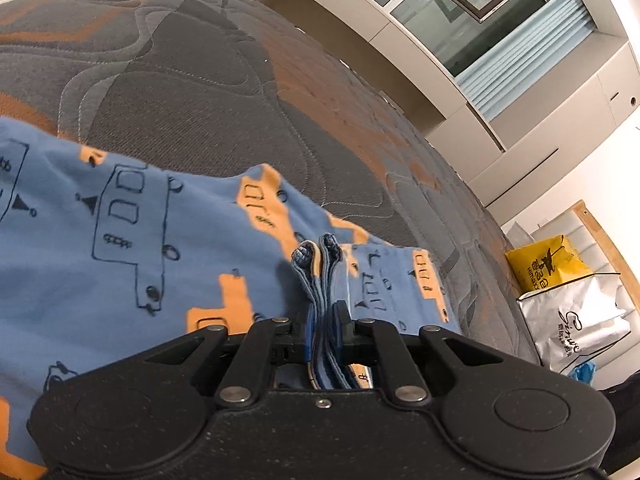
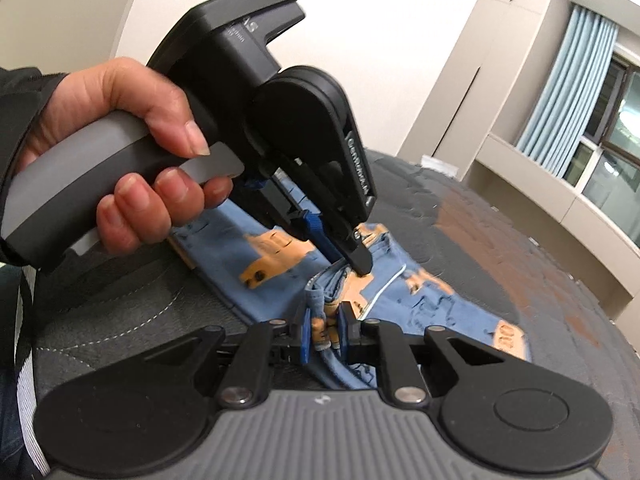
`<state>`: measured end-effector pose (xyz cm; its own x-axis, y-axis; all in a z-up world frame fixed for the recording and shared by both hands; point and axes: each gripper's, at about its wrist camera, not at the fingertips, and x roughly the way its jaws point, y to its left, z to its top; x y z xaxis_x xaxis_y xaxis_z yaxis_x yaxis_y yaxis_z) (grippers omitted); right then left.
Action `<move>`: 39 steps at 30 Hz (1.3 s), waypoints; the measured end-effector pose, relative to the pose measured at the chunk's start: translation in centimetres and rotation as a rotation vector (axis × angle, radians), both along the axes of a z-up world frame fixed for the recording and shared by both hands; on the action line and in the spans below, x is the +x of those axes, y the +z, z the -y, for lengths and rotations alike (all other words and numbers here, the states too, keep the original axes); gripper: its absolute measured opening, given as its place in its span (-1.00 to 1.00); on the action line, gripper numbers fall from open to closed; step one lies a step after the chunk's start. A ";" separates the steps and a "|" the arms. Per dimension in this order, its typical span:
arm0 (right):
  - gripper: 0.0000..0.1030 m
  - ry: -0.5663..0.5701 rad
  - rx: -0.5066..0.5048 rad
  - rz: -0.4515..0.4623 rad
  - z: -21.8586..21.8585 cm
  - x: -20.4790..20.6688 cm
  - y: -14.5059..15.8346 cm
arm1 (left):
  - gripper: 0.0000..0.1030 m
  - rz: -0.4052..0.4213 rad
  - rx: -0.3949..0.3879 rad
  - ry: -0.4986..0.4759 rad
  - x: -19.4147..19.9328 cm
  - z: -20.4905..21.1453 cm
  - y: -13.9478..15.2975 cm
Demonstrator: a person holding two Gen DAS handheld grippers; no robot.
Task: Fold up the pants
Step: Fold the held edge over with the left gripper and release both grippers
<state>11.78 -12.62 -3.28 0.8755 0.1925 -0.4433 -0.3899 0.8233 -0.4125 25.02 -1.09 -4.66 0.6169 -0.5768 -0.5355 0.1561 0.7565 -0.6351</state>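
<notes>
The pants point(image 1: 120, 232) are blue with orange and black truck prints and lie on a grey and orange quilted mattress point(image 1: 192, 80). My left gripper point(image 1: 325, 332) is shut on a bunched edge of the pants, with folded layers sticking up between its fingers. In the right wrist view the pants point(image 2: 276, 268) stretch across the mattress point(image 2: 500, 240). My right gripper point(image 2: 325, 338) is shut on another bunched edge of the pants. The left gripper point(image 2: 352, 258), held by a hand, pinches the cloth just beyond it.
A yellow bag point(image 1: 546, 264) and a white bag point(image 1: 576, 328) stand on the floor past the mattress's right edge. Beige cabinets point(image 1: 460, 92) and a window point(image 1: 500, 12) with blue curtains point(image 2: 560, 80) line the far wall.
</notes>
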 end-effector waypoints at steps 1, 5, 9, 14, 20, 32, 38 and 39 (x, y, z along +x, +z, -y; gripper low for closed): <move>-0.57 -0.002 -0.007 0.000 0.0 0.2 -0.2 | -0.69 0.001 -0.005 0.003 -0.1 -0.1 -0.1; 0.00 0.009 0.014 0.005 1.4 0.1 0.1 | -0.23 0.019 -0.014 0.026 -0.5 -0.1 0.2; 0.56 -0.020 0.042 0.045 3.2 -1.3 0.9 | 0.18 0.093 0.040 0.083 -1.3 0.0 1.6; 0.97 -0.248 0.040 0.141 9.0 0.5 1.7 | 0.52 0.194 0.166 0.124 -1.2 2.5 2.8; 0.99 -0.384 0.099 0.111 14.9 8.4 1.7 | 0.53 0.183 0.317 0.187 0.1 4.4 1.9; 0.98 -0.500 0.071 0.033 17.7 15.8 -0.2 | 0.56 0.218 0.433 0.199 -0.4 4.8 1.3; 0.99 -0.498 0.014 0.050 16.5 9.8 0.1 | 0.78 0.227 0.452 0.161 -2.8 4.2 1.5; 0.99 -0.492 -0.004 0.043 16.2 8.7 -0.3 | 0.79 0.229 0.472 0.159 -3.4 4.1 1.2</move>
